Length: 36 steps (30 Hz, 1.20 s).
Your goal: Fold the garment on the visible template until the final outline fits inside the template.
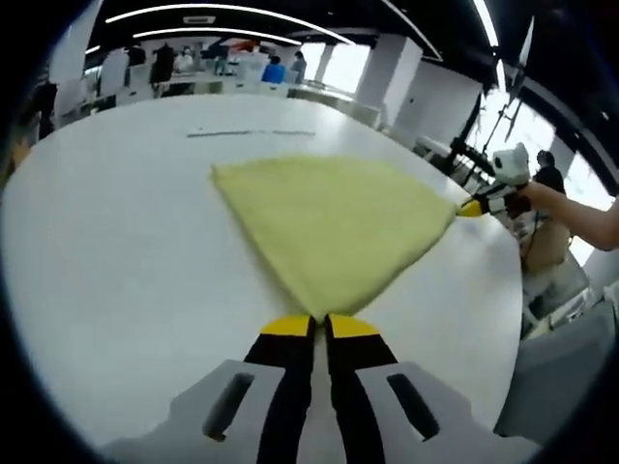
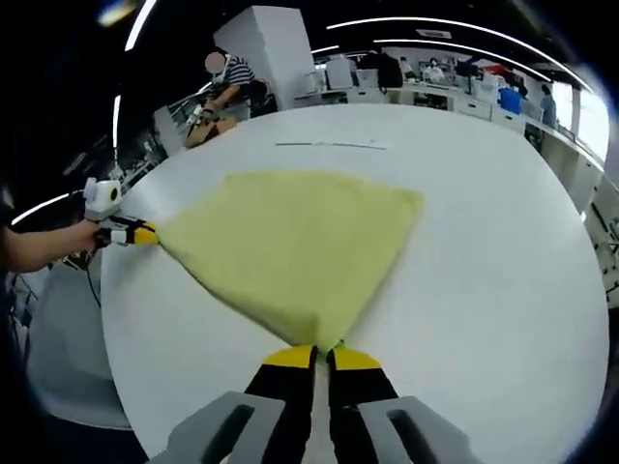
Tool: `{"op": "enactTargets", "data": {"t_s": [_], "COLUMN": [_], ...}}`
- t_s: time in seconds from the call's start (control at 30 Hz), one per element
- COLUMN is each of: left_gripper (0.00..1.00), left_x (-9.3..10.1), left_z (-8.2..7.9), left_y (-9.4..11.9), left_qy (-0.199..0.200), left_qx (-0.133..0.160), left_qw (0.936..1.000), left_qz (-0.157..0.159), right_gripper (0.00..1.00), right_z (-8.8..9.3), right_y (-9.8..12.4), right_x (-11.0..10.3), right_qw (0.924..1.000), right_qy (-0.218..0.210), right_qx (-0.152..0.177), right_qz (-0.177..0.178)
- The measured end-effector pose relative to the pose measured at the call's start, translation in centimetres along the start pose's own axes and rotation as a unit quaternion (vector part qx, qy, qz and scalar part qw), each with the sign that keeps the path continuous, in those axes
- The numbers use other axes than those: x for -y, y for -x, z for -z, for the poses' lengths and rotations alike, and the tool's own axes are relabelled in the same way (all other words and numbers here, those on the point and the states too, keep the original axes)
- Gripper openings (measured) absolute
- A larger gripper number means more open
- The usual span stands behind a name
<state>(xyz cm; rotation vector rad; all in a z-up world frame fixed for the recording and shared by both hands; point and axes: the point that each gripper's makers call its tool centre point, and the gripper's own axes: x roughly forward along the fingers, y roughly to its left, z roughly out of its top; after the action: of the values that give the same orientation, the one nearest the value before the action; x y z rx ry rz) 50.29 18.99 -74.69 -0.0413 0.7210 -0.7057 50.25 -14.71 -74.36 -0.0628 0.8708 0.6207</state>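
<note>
Now both grippers pinch a corner of the yellow garment (image 1: 334,227), which lies spread flat on the white desk (image 1: 116,271). The left gripper (image 1: 320,324) has its jaws closed together on the near corner, the cloth fanning away from the yellow tips. In the right gripper view the right gripper (image 2: 323,355) likewise has its jaws closed on the corner nearest it, and the other gripper sits at the far left corner. A thin dark line (image 1: 250,132) shows on the desk beyond the cloth; whether it belongs to the template I cannot tell. To fold well, I judge both corners should rise together, keeping the edge between them taut, travel over the cloth at equal pace, and land squarely on the opposite edge so no wrinkle gets trapped.
</note>
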Motion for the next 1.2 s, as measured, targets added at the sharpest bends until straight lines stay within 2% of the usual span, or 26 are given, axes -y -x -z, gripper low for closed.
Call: {"op": "enactTargets", "data": {"t_s": [0.37,0.7,1.2], "left_gripper": [0.00,0.00,0.00], "left_x": [0.6,1.6,4.0], "left_z": [0.4,2.0,5.1], "left_y": [1.0,2.5,4.8], "left_qy": [-0.026,-0.035,-0.036], "left_qx": [-0.008,-0.021,-0.038], "left_qw": [0.9996,0.9992,0.9986], "left_qz": [-0.003,-0.001,0.002], "right_gripper": [0.00,0.00,0.00], "right_z": [1.1,3.1,5.9], "right_y": [0.6,1.7,3.3], "right_x": [-1.0,-2.5,-4.4], "right_qw": [0.9997,0.9994,0.9994], "right_qy": [0.014,0.013,0.000], "right_qx": [-0.017,-0.026,-0.020], "right_qz": [-0.011,-0.019,-0.027]}}
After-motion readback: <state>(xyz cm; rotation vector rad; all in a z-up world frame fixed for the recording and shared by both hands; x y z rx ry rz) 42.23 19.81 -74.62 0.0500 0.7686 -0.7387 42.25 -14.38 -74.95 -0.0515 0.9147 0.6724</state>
